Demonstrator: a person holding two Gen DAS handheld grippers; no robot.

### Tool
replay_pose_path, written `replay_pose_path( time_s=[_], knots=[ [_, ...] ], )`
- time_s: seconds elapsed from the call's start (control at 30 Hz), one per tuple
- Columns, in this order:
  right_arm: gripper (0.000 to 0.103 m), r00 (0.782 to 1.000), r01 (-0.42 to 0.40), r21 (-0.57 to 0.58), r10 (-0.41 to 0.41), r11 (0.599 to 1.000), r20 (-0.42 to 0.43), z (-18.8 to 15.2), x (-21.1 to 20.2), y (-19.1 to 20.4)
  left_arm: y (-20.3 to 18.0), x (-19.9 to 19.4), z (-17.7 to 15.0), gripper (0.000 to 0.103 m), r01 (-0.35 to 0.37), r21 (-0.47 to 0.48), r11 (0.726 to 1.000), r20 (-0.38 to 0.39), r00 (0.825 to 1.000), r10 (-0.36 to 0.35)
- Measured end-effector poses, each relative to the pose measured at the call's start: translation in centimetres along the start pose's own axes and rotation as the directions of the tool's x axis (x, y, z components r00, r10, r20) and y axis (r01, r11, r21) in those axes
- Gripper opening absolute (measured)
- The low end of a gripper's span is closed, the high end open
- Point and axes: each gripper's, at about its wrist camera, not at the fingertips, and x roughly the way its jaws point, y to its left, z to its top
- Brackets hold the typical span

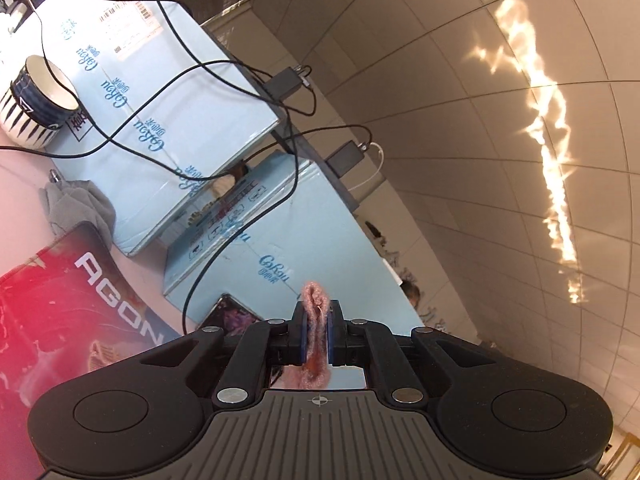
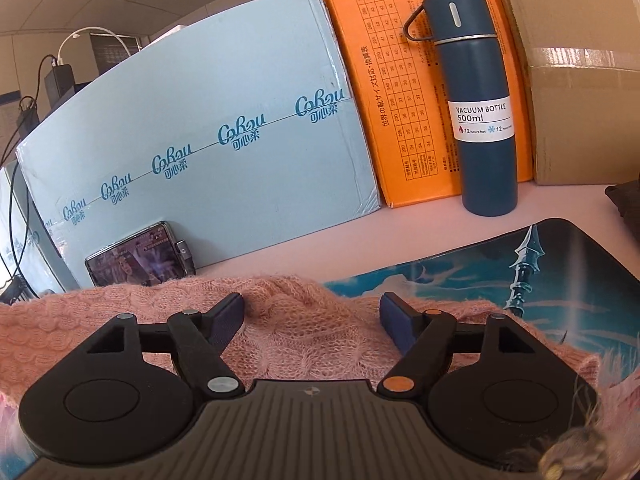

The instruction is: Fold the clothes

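Note:
A pink knitted sweater [image 2: 288,320] lies spread on the desk mat [image 2: 520,264] in the right wrist view. Above it my right gripper [image 2: 312,312] stands open, its blue pads wide apart, with the knit under the gap and nothing pinched. In the left wrist view my left gripper [image 1: 317,328] is shut on a fold of the same pink sweater [image 1: 314,300], which sticks up between the blue pads and hangs below them. That view is rolled, with the desk tilted to the left and the ceiling on the right.
Light-blue cartons [image 2: 200,128], an orange box [image 2: 404,80] and a brown carton [image 2: 580,112] line the back of the desk. A blue vacuum bottle [image 2: 480,112] stands before them. A phone [image 2: 136,260] leans on a carton. Cables [image 1: 180,80], a bowl [image 1: 36,100] and a grey cloth [image 1: 80,208] lie at the left.

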Motion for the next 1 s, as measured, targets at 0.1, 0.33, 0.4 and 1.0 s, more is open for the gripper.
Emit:
replay_pose_path(
  time_s=[0.1,0.33,0.4,1.0],
  knots=[
    [0.064,1.000,-0.030,-0.001,0.030,1.000,-0.010,0.3,-0.1,-0.3,0.5,1.3,0.2,0.008,-0.140,0.044,0.989,-0.061,0.988,0.143],
    [0.020,0.995,-0.066,0.051,0.069,0.997,-0.074,0.8,0.3,-0.4,4.9,5.3,-2.0,0.008,-0.416,0.131,0.900,-0.178,0.883,0.434],
    [0.020,0.994,-0.074,0.082,0.080,0.994,-0.077,1.3,0.3,-0.7,5.4,5.5,-2.1,0.008,-0.451,0.148,0.880,-0.168,0.866,0.472],
    [0.060,0.998,-0.061,0.102,0.058,0.993,0.031,-1.3,-4.4,0.7,-6.0,9.5,-12.7,0.070,-0.073,0.904,0.421,-0.182,0.824,0.536]
  ],
)
